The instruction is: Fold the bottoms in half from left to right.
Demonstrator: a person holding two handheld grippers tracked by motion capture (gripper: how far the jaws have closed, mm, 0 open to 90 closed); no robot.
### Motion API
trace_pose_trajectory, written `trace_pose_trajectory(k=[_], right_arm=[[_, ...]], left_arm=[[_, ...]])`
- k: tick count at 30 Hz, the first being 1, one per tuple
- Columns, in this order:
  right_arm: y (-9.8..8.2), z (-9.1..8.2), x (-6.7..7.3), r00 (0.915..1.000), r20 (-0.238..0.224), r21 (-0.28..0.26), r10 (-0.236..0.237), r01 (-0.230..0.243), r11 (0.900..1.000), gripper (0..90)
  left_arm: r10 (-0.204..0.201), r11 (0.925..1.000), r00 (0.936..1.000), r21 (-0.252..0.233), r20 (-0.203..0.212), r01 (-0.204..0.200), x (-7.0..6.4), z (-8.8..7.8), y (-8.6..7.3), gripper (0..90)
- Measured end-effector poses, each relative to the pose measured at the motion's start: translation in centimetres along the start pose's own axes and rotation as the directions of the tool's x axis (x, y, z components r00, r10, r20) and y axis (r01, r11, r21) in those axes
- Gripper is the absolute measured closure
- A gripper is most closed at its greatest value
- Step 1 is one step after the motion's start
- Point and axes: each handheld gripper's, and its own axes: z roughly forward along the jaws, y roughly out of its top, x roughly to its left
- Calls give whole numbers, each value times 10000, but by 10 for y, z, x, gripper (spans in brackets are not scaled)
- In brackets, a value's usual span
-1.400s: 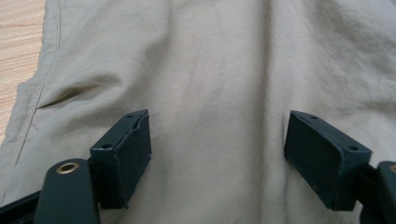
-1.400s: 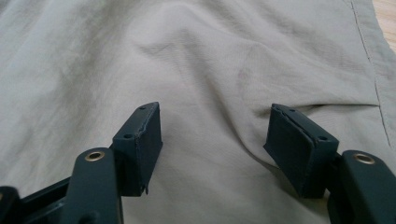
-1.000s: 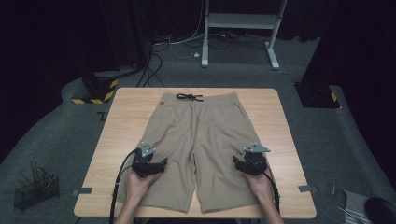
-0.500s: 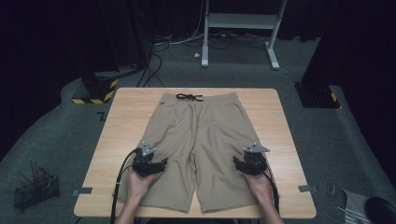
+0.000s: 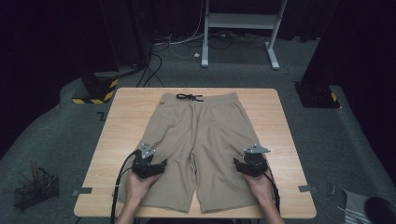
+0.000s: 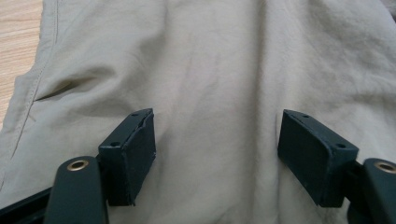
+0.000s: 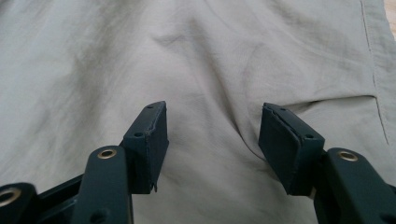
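Observation:
A pair of beige shorts lies flat on the wooden table, its waistband and black drawstring at the far side. My left gripper rests on the left leg, jaws open, with smooth cloth spread between the pads and a pocket slit to its left. My right gripper rests on the right leg. Its jaws have just been closing a little but stand open, with a low crease of cloth lying between the pads. Neither gripper pinches the fabric.
Bare wood runs along both sides of the shorts. On the floor are a wire basket at the lower left, a yellow-and-black striped base and cables beyond the table, and a white stand at the back.

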Motion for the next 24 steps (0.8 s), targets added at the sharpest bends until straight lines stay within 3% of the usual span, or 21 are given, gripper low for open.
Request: trace_pose_trajectory(k=[24], right_arm=[[-22,-20,9,9998,-153,-143,-161,159,9998,421]], left_arm=[[145,9999,9998,-9,116,-145,-11,-17,-15,280]])
